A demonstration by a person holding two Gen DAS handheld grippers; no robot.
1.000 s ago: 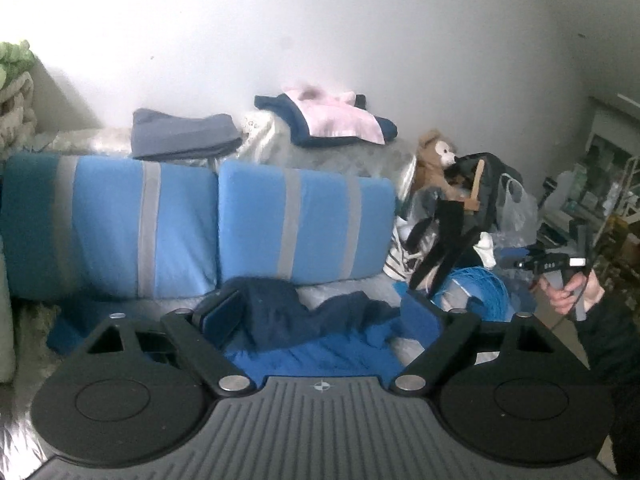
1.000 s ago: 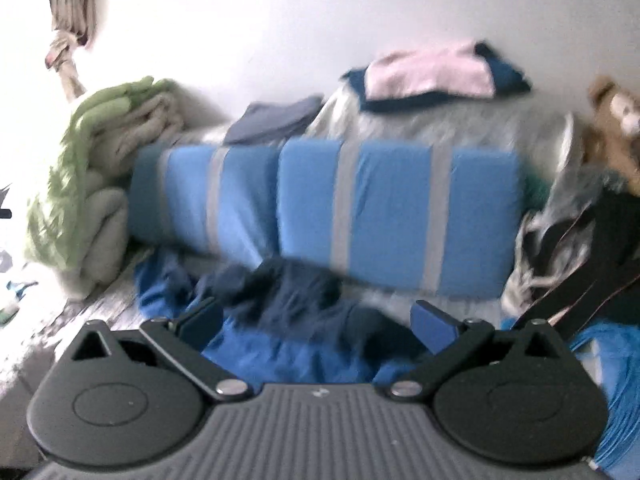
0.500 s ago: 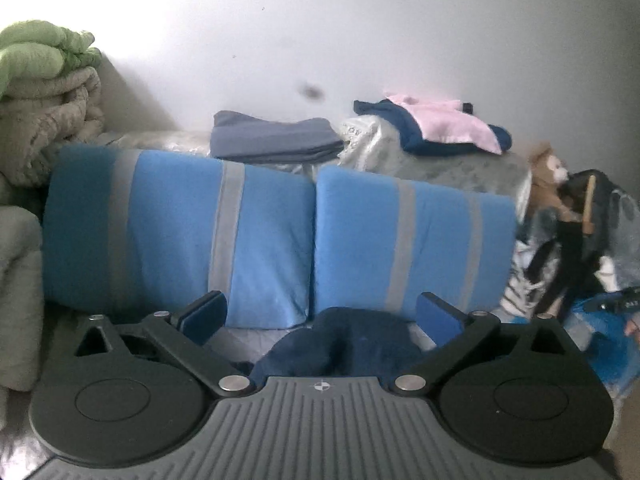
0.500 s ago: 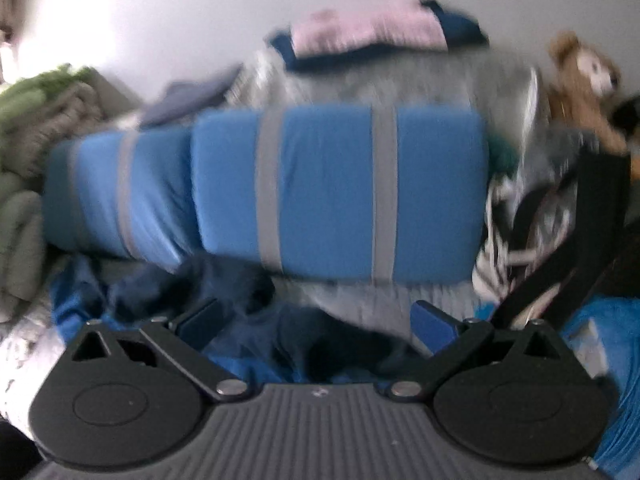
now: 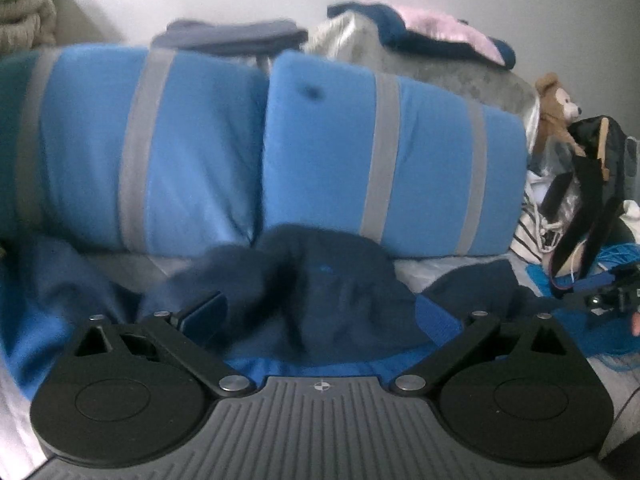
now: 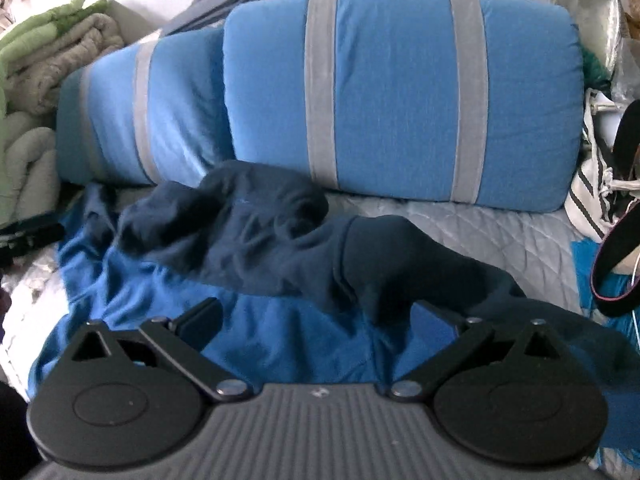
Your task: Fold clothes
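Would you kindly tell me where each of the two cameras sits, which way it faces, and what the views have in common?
Left wrist: on the left gripper, looking forward, low over the crumpled navy garment toward the blue striped pillows; its open fingers and a fingertip at right show.
Right wrist: on the right gripper, angled down at the same garment; only its open fingers show.
Shared: garment, pillows, royal-blue cloth.

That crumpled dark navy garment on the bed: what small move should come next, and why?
Probably lower the open right gripper onto the crumpled dark navy garment and pinch an edge: it lies bunched and unfolded on the bright blue cloth, and both grippers hold nothing.
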